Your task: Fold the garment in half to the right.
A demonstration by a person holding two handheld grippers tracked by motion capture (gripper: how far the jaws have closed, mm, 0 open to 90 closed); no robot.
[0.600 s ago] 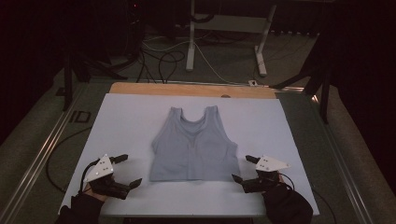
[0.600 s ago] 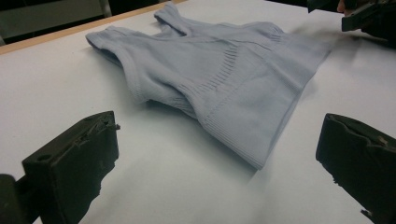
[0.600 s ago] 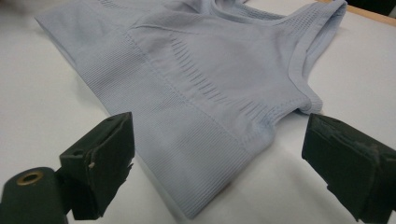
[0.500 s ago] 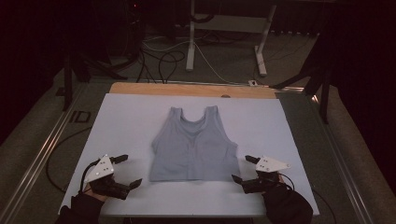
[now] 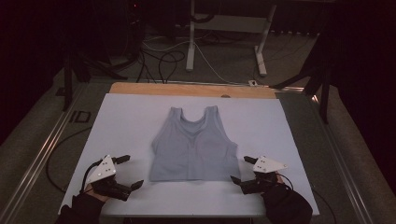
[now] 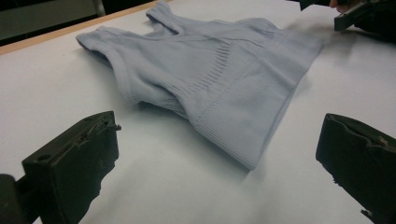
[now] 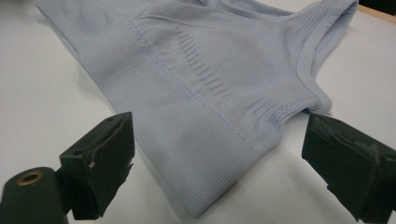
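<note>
Ribbed pale-blue top [image 5: 194, 147] lies flat between my left tongs [image 5: 131, 171] and right tongs [image 5: 242, 170], both wide, on the white surface [image 5: 126, 121].

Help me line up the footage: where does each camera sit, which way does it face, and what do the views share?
High view: above the person's side, facing forward and down on the table; top, both hands, left hand-held gripper, right hand-held gripper.
Left gripper view: rides that gripper, looking between its open black jaws at the top's hem corner; the other gripper shows far off.
Right gripper view: rides that gripper, open jaws astride the opposite hem corner.
Shared: all see the top.
</note>
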